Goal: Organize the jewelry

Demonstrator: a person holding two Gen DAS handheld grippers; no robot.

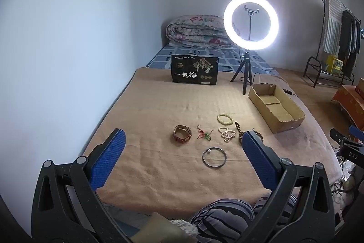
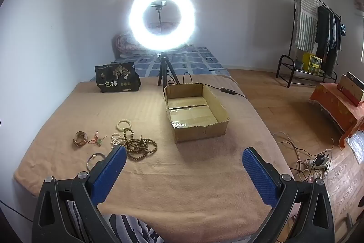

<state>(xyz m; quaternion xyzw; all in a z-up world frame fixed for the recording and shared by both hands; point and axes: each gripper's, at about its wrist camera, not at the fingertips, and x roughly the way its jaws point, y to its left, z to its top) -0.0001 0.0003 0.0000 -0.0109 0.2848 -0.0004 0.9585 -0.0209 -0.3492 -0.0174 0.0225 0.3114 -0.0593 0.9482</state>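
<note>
Jewelry lies on a tan blanket (image 1: 159, 106): a brown leather bracelet (image 1: 182, 134), a red-green knotted cord (image 1: 204, 135), a cream bead bracelet (image 1: 225, 118), a pearl strand (image 1: 227, 133), a brown wooden bead string (image 2: 141, 145) and a silver bangle (image 1: 214, 157). An empty cardboard box (image 2: 195, 111) stands to their right. My left gripper (image 1: 183, 137) is open and empty above the near jewelry. My right gripper (image 2: 184, 155) is open and empty, in front of the box, with the bead string by its left finger.
A lit ring light on a tripod (image 1: 250, 22) and a black snack bag (image 1: 195, 71) stand at the blanket's far end. A folded quilt (image 1: 195, 31) lies beyond. A clothes rack (image 2: 318, 38), cables and a power strip (image 2: 318, 162) are on the floor right.
</note>
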